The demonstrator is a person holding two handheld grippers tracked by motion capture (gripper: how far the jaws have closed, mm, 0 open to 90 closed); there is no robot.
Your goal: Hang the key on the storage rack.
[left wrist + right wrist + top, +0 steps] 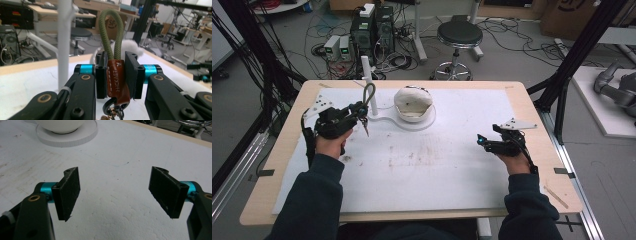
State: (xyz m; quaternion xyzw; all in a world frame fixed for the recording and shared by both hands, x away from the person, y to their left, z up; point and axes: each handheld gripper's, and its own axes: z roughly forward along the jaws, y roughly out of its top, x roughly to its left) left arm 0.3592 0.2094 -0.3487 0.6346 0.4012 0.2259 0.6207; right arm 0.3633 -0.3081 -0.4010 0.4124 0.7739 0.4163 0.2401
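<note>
My left gripper (pixel 361 111) (pixel 116 75) is shut on the brown leather tab (pixel 117 80) of a key strap. The strap's olive-green cord loop (pixel 370 93) (pixel 111 32) stands up above the jaws, and its metal rings (pixel 113 111) hang below. The loop is close beside a white upright post (pixel 367 82) (pixel 64 37). The post rises from a white base (pixel 424 122) (pixel 75 137), on which a white rounded bowl-like object (pixel 413 102) sits. My right gripper (pixel 482 141) (pixel 117 192) is open with nothing between its jaws, low over the board at the right.
A white foam board (pixel 437 170) covers most of the wooden table (pixel 539 165). Behind the table stand a black stool (pixel 458 35) and computer boxes (pixel 372 30) among cables. Black frame posts (pixel 572 60) flank the table.
</note>
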